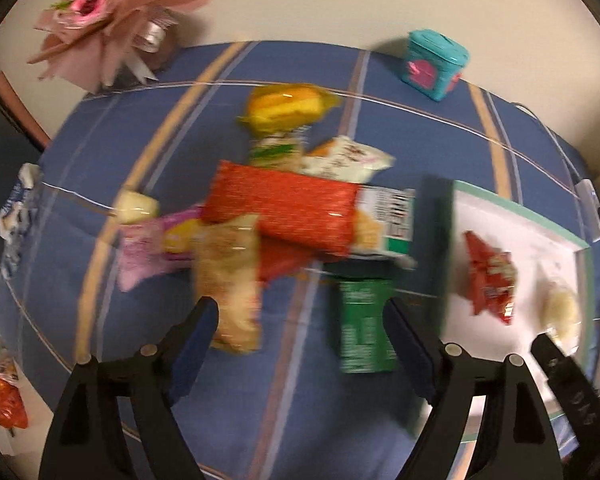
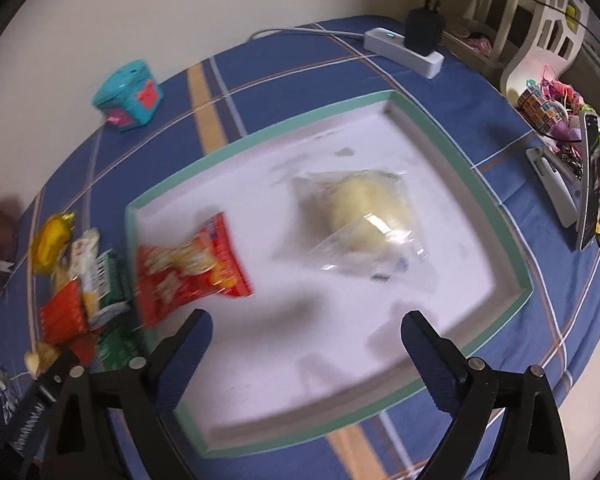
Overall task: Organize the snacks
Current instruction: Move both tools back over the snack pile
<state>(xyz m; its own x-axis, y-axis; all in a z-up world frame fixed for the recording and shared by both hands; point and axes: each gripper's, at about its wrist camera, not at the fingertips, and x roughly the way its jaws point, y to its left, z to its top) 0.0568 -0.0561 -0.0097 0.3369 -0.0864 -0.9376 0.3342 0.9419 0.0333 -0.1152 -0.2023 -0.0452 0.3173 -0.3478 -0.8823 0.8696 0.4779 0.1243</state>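
1. Worktop (image 2: 300,56): covered by a blue striped cloth; it carries a white tray (image 2: 260,144) with a green rim toward its right edge and a heap of snacks (image 1: 284,216) near its middle, just beside the tray's left wall.
2. Tray contents: a red snack bag (image 2: 188,268) lies near the left rim; a clear-wrapped pale bun (image 2: 360,220) rests at the tray's middle. The two are apart.
3. Left gripper (image 1: 300,320): jaws spread, nothing between the pads; it hangs over the near edge of the heap, with a pale cracker packet (image 1: 228,284) by its left finger and a green packet (image 1: 360,324) by its right.
4. Right gripper (image 2: 308,328): released and empty, above the tray's near side.
5. Step in hand, judged: fetching the next snack. Choose a packet lying free on top, such as the green one; centre the jaws across its narrow side, clamp without crushing, and set it on bare tray floor.
6. Risk: the overlapping long red packet (image 1: 280,208) may be dragged along.
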